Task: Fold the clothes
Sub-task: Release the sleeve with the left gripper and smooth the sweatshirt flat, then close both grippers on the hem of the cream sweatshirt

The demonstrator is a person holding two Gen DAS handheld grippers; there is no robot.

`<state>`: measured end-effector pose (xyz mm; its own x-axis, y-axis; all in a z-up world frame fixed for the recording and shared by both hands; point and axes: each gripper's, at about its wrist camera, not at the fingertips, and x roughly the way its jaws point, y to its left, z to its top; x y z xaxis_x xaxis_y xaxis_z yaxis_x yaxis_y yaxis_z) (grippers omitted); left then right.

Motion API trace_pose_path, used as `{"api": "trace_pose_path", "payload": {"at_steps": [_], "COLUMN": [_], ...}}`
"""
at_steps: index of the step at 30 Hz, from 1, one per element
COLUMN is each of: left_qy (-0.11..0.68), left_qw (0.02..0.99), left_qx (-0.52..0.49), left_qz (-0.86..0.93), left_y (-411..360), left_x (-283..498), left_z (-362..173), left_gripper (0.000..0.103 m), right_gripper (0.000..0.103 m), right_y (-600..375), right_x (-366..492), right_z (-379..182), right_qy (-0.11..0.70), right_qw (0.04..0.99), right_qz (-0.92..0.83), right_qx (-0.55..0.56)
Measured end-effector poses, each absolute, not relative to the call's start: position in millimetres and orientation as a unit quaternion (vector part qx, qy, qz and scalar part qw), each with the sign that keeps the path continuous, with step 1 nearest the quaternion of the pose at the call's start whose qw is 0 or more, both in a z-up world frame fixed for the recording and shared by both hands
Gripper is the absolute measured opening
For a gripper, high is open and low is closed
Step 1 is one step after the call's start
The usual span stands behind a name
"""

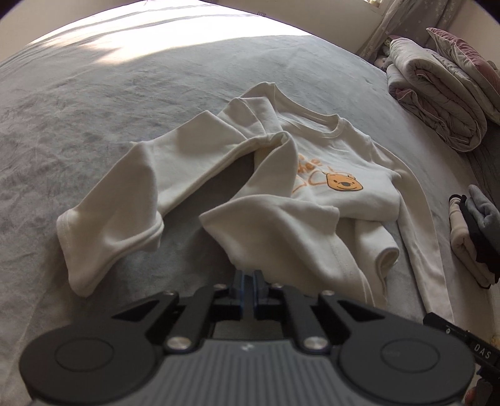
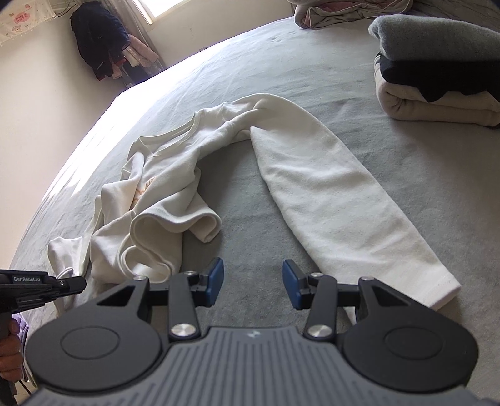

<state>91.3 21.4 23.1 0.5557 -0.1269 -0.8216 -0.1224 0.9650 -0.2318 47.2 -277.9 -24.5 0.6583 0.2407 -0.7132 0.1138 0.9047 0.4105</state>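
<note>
Left wrist, jaws pinching shirt hem [image 1: 250, 250]

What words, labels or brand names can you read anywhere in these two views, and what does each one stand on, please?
"GenRobot.AI": on the side of the left claw, seen from the right wrist.
"DAS": on a black device at the lower right edge of the left wrist view.
Orange lettering above the bear face on the white sweatshirt: too blurred and folded to read.
Pink print on the wall hanging: too small to read.

One white sweatshirt [image 1: 315, 175], two sleeves, two grippers, one stack of folded clothes [image 2: 437, 75] and one rolled quilt [image 1: 437, 93] are counted.
</note>
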Motion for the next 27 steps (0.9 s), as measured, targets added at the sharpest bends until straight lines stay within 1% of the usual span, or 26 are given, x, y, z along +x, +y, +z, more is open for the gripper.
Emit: {"api": "trace_pose_path", "payload": {"at_steps": [2, 5, 7, 10, 13, 19, 23, 27], "left_qy": [0.463, 0.45, 0.441, 0.42, 0.408, 0.428, 0.422, 0.409], "left_qw": [0.878, 0.888, 0.894, 0.9, 0.898, 0.879, 0.88, 0.884], "left_qx": [-0.123, -0.089, -0.057, -0.017, 0.013, 0.029, 0.023, 0.001], "left_qz": [-0.011, -0.025, -0.054, -0.118, -0.167, -0.211, -0.217, -0.225], "left_y": [18.1, 9.5, 1.4, -6.5, -9.5, -8.9, -1.4, 11.4], "left_x": [94.9, 105.1, 117.4, 132.8, 146.2, 163.5, 165.1, 165.9], "left_z": [29.9, 39.2, 42.0, 38.6, 29.2, 11.5, 8.5, 8.7], "left_gripper": [0.033, 0.045, 0.05, 0.052, 0.052, 0.051, 0.042, 0.042], "right_gripper": [0.046, 0.046, 0.047, 0.048, 0.048, 0.048, 0.049, 0.049], "right_y": [-277.3, -277.3, -277.8, -277.5, -276.5, -264.2, -248.6, -235.8], "right_x": [48.7, 49.6, 50.0, 50.9, 51.6, 64.3, 82.2, 101.0], "right_z": [-26.3, -28.0, -28.4, -28.7, -30.9, -37.3, -40.3, -43.7], "right_qy": [0.415, 0.419, 0.42, 0.42, 0.42, 0.433, 0.431, 0.421], "right_qw": [0.883, 0.882, 0.882, 0.883, 0.883, 0.878, 0.883, 0.886], "right_qz": [0.036, 0.036, 0.037, 0.039, 0.036, 0.043, 0.05, 0.063], "right_qx": [0.214, 0.213, 0.212, 0.206, 0.208, 0.201, 0.18, 0.184]}}
